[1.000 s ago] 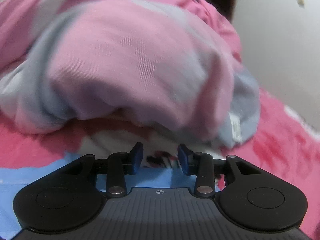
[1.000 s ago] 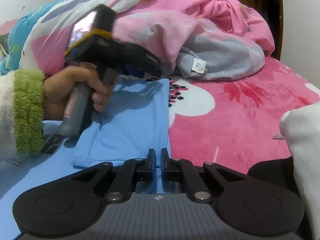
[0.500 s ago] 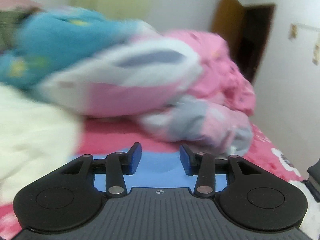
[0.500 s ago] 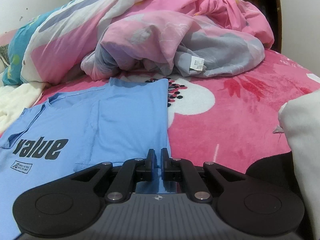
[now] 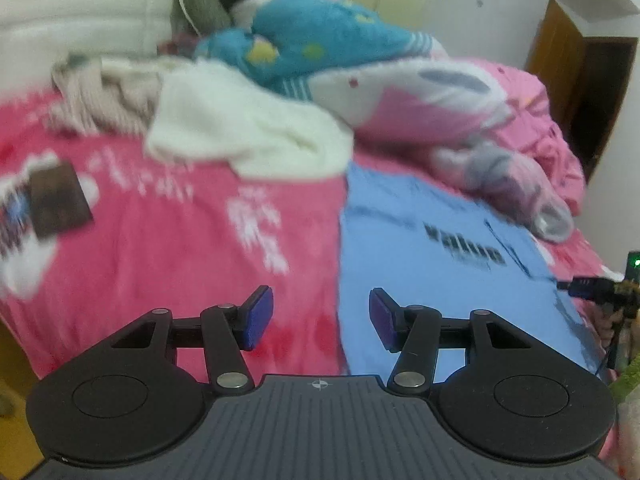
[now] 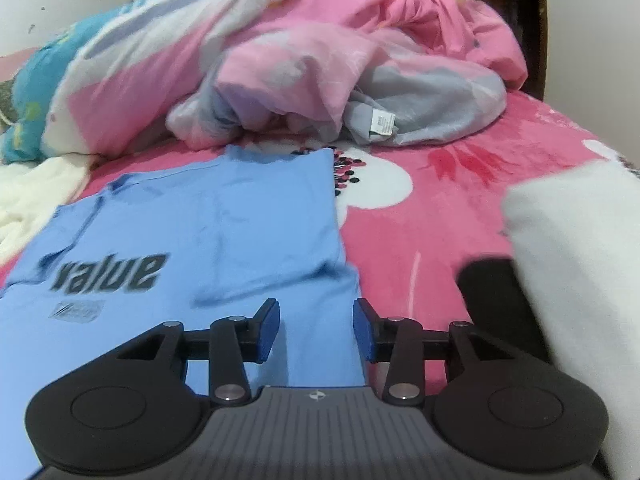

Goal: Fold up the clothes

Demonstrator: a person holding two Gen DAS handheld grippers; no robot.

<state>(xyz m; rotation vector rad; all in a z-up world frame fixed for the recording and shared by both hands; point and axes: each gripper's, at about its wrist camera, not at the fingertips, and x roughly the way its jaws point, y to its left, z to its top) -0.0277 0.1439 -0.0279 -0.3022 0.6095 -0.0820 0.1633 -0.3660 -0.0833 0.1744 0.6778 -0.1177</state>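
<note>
A light blue T-shirt with the black word "value" lies spread flat on the pink bed cover; its right sleeve is folded in over the body. It also shows in the left wrist view. My right gripper is open and empty, low over the shirt's near right edge. My left gripper is open and empty, above the shirt's left edge where it meets the pink cover.
A heaped pink and grey duvet lies behind the shirt. A white fleece garment and a teal plush blanket lie at the back left. A white cloth lies at the right. A dark wallet-like item lies far left.
My right gripper, shut before, has opened. My left gripper has drawn back from the duvet and swung left, and it now looks along the bed over the shirt's left edge.
</note>
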